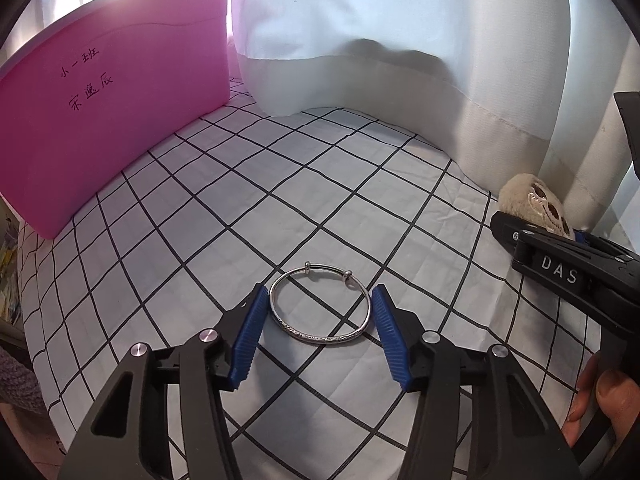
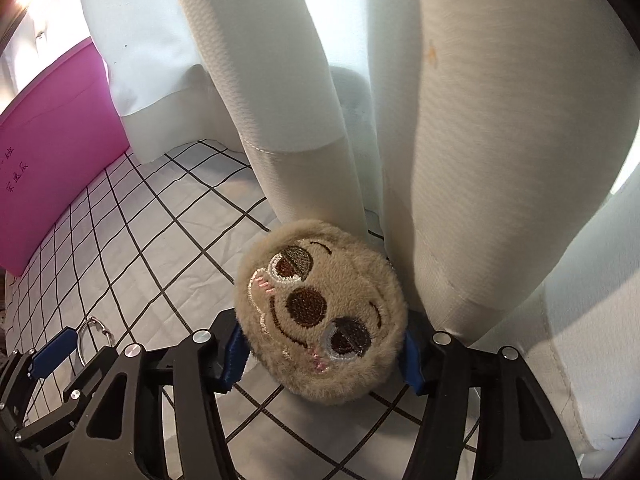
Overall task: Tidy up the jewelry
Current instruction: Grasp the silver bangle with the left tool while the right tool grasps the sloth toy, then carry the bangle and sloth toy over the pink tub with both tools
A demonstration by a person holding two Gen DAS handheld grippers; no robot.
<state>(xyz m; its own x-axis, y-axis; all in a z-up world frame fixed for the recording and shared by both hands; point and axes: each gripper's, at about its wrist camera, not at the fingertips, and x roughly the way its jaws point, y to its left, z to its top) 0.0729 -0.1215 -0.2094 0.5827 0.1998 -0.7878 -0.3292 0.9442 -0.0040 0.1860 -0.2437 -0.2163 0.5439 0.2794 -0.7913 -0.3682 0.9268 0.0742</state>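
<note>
Barely begun: both pieces sit on the checked cloth [image 1: 320, 184], each framed by a gripper.

The silver bangle [image 1: 320, 304] lies flat between the left gripper [image 1: 319, 308] pads, which look just beside its rim or grazing it; I cannot tell if they grip. The right gripper [image 2: 322, 346] appears clenched on the plush face pouch [image 2: 320, 312], near the curtain [image 2: 480, 120]. Nothing is stowed; the pink bin [image 1: 112, 104] stands far left.

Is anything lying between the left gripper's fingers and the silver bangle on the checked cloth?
Nothing visible. The thin silver bangle lies flat on the black-and-white checked cloth, framed by the left gripper; its blue ribbed fingers stand just outside the ring.
</note>
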